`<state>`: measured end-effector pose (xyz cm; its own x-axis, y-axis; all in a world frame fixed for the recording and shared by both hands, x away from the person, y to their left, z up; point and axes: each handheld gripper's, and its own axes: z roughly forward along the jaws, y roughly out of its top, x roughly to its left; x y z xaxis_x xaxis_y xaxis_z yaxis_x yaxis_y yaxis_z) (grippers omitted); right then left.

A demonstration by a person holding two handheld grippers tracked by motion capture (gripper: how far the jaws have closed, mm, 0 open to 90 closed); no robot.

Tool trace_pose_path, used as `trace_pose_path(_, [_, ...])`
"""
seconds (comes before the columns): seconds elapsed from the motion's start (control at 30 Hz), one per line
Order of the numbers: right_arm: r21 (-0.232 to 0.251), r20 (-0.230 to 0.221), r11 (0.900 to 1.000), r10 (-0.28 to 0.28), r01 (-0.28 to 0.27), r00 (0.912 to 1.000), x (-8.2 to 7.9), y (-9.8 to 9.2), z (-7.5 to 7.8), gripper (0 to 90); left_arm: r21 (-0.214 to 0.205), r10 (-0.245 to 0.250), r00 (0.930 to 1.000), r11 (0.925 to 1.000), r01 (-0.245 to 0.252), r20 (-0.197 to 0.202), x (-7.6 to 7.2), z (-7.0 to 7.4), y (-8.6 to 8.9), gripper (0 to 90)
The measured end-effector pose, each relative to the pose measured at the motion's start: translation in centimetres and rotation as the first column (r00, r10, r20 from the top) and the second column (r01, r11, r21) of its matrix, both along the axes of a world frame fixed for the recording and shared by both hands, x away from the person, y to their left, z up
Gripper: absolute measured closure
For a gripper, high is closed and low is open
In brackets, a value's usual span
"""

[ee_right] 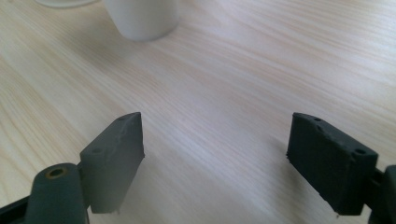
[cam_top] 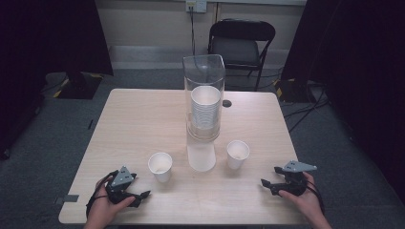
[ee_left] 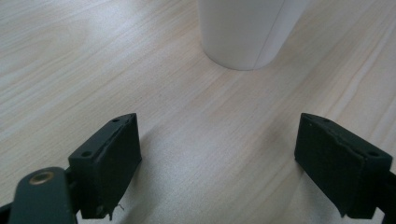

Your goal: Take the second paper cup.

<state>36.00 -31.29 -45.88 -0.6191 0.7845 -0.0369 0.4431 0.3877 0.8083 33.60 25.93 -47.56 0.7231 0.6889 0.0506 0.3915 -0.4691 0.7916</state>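
Two loose paper cups stand upright on the wooden table (cam_top: 133,119), one ahead of each gripper. The left cup (cam_top: 160,166) stands just beyond the left gripper (cam_top: 139,187), slightly to its right and apart from the fingertips; in the left gripper view its base (ee_left: 246,35) lies ahead of the gap between the fingers (ee_left: 109,163). The right cup (cam_top: 237,154) stands ahead and to the left of the right gripper (cam_top: 269,177), farther off; in the right gripper view it (ee_right: 142,18) sits ahead of the left finger (ee_right: 114,158). Both grippers rest low over the table, jaws spread wide, holding and touching nothing. Between the cups: one clear dispenser (cam_top: 204,95) containing one stack of cups (cam_top: 206,107).
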Motion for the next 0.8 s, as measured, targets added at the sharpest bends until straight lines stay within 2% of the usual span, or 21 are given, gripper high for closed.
trace_pose_path(0.2, [-0.007, -0.006, 0.9999, -0.011, 0.011, 0.9999, -0.5, -0.8, -0.2, 18.1, 0.0, 0.0, 1.0, 1.0, 0.0, 0.0, 0.0, 0.0, 0.0, 13.9])
trace_pose_path(0.43, [-0.065, -0.01, 0.9978, 0.007, -0.008, 0.9999, -0.9, -1.1, -0.2, 18.2, 0.0, 0.0, 1.0, 1.0, 0.0, 0.0, 0.0, 0.0, 0.0, 13.9])
trace_pose_path(0.63, [-0.064, 0.001, 0.9976, 0.026, -0.026, 0.9997, -1.1, -1.5, -0.3, 17.6, -0.001, 0.0, 1.0, 1.0, 0.0, 0.0, 0.0, 0.0, 0.0, 13.9])
trace_pose_path(0.7, [-0.067, -0.006, 0.9968, 0.042, -0.043, 0.9991, -1.1, -1.6, -0.3, 14.2, -0.001, 0.0, 1.0, 1.0, 0.0, 0.0, 0.0, 0.0, 0.0, 13.9])
trace_pose_path(0.8, [-0.073, -0.007, 0.9963, 0.045, -0.045, 0.999, -1.2, -1.5, -0.3, 13.8, -0.001, 0.0, 1.0, 1.0, 0.0, 0.0, 0.0, 0.0, 0.0, 13.9])
